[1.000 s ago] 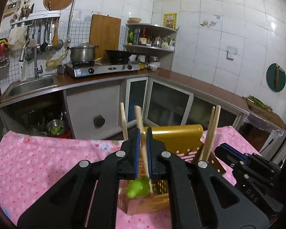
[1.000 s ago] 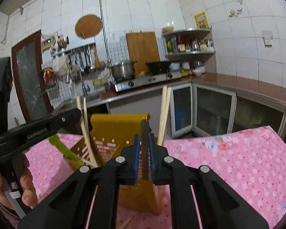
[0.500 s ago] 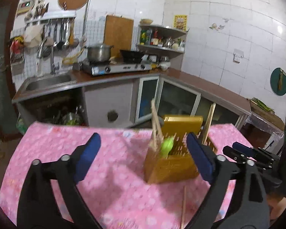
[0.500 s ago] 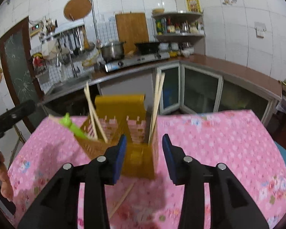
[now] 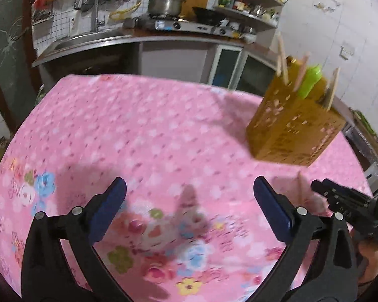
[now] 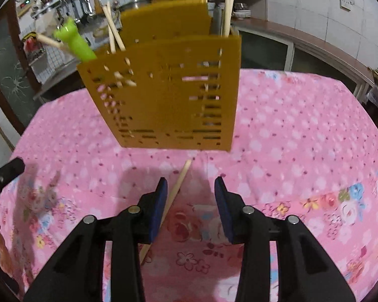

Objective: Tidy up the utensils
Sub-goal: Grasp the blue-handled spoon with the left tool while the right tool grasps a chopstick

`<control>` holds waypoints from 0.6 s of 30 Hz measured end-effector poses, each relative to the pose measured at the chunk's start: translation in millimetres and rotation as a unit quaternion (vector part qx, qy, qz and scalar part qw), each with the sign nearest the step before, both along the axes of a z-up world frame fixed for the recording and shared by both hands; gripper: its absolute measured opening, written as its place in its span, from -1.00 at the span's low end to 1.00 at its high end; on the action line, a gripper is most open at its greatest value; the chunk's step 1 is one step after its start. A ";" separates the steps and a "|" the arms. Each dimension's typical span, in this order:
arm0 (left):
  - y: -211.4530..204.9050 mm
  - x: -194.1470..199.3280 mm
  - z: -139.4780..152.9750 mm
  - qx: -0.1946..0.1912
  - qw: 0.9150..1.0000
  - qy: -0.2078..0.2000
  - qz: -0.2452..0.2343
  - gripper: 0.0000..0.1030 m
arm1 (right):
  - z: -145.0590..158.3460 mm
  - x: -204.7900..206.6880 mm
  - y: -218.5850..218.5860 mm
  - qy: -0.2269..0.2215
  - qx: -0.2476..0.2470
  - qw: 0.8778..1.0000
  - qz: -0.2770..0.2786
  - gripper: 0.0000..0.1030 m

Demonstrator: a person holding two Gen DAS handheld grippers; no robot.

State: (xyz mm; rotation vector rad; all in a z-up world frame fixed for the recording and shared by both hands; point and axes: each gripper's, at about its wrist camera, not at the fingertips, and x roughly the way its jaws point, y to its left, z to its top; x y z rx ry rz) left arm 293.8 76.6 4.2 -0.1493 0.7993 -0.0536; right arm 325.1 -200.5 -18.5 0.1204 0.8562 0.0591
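Note:
A yellow slotted utensil holder (image 5: 294, 128) (image 6: 168, 95) stands on the pink floral tablecloth (image 5: 143, 136). Wooden chopsticks (image 6: 228, 2) and a green-handled utensil (image 5: 308, 83) (image 6: 74, 41) stick out of it. One loose chopstick (image 6: 180, 180) lies on the cloth in front of the holder, running under my right gripper's left finger. My right gripper (image 6: 191, 183) hangs open just above it, with no pad pressing on it. My left gripper (image 5: 189, 183) is to the left of the holder, low over bare cloth. Its jaws are opening wide and hold nothing.
Behind the table run a brown counter with a sink (image 5: 88, 37), a stove with a steel pot (image 5: 166, 3) and a corner shelf (image 5: 249, 0) of bottles. The table's far edge (image 5: 148, 78) lies before the cabinets. A hand holds the right gripper's body (image 5: 350, 201).
Both grippers let go of the utensils they held in the holder and opened. Both drew back and sank toward the cloth. The left one swung left, so the holder now sits at its upper right.

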 end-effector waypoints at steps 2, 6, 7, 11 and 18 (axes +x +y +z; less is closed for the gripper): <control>1.4 -1.3 -9.1 0.010 1.000 0.007 -0.001 0.89 | -6.8 4.0 2.5 0.008 -0.001 1.000 -0.006 -0.23; 0.1 -3.2 -19.3 0.023 1.000 0.015 -0.003 0.90 | -16.9 11.6 9.1 0.030 0.001 0.999 -0.018 -0.28; -0.5 -3.4 -20.8 0.025 1.000 0.017 -0.007 0.90 | -19.2 13.7 11.4 0.036 0.000 0.999 -0.019 -0.29; -3.2 -4.1 -22.2 0.031 0.999 0.018 -0.008 0.89 | -21.1 20.0 19.6 0.046 -0.024 0.998 -0.024 -0.43; -12.5 -8.9 -17.6 0.031 0.999 0.018 -0.012 0.90 | -18.8 26.0 24.6 0.059 -0.020 0.998 -0.014 -0.76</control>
